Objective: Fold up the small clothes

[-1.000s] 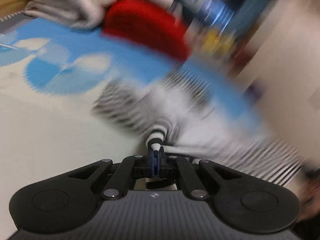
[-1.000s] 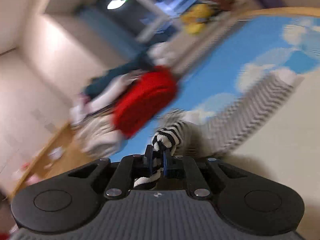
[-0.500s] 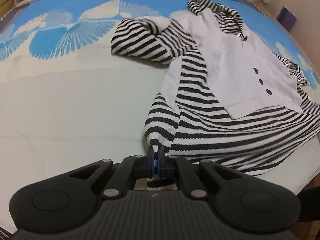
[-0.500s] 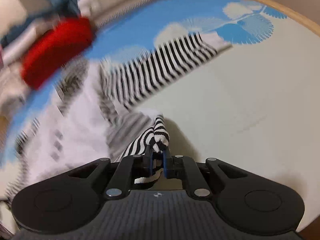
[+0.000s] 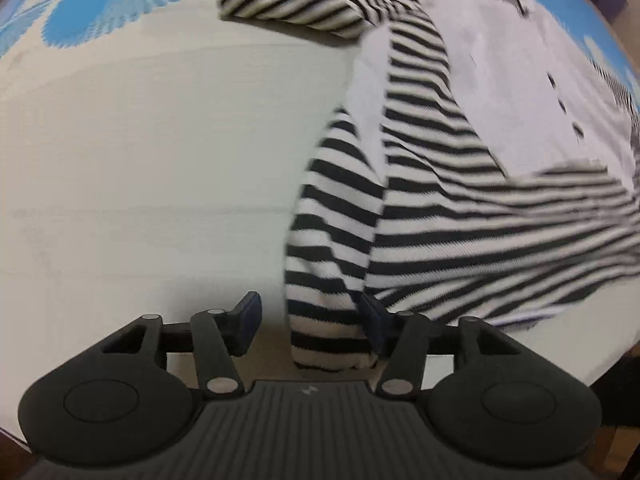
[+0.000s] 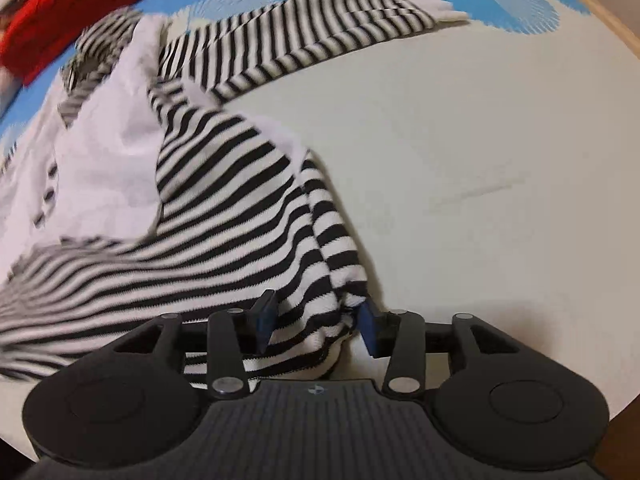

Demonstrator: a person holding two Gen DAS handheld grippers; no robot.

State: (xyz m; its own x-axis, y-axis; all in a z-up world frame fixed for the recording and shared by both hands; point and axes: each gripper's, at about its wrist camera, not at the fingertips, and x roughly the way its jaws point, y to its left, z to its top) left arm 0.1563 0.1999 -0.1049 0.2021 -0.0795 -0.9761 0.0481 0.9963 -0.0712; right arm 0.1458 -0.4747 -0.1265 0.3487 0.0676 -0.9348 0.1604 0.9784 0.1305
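On the pale bedcover [image 5: 152, 152], with its blue fan-and-cloud print along the far edge, a black-and-white striped top [image 5: 472, 208] lies spread out flat, its white button panel facing up and one striped sleeve thrown out sideways toward the blue part. Both hand-held grippers point steeply down at the near hem of it.

From the left wrist view, the left gripper [image 5: 310, 326] has its jaws opening. A bunched, folded corner of the hem sits in the gap, lying against the right-hand pad while the left-hand pad stands clear of it with bare cover showing between. The cloth is no longer pinched there; it slumps on the bed just in front of the tool, and the rest of the garment runs away up and to the right.

From the right wrist view, the right gripper [image 6: 316, 322] is likewise opening. The other hem corner of the striped top [image 6: 240, 208] lies between its blue pads, filling most of the gap, touching or nearly touching both sides, though the fabric looks loose rather than squeezed. From here the garment stretches away up and to the left, sleeve reaching toward the top right.

Beyond the collar, at the far left corner of that view, a red garment [image 6: 68, 12] sits on the blue print, close to the hood end, blurred.
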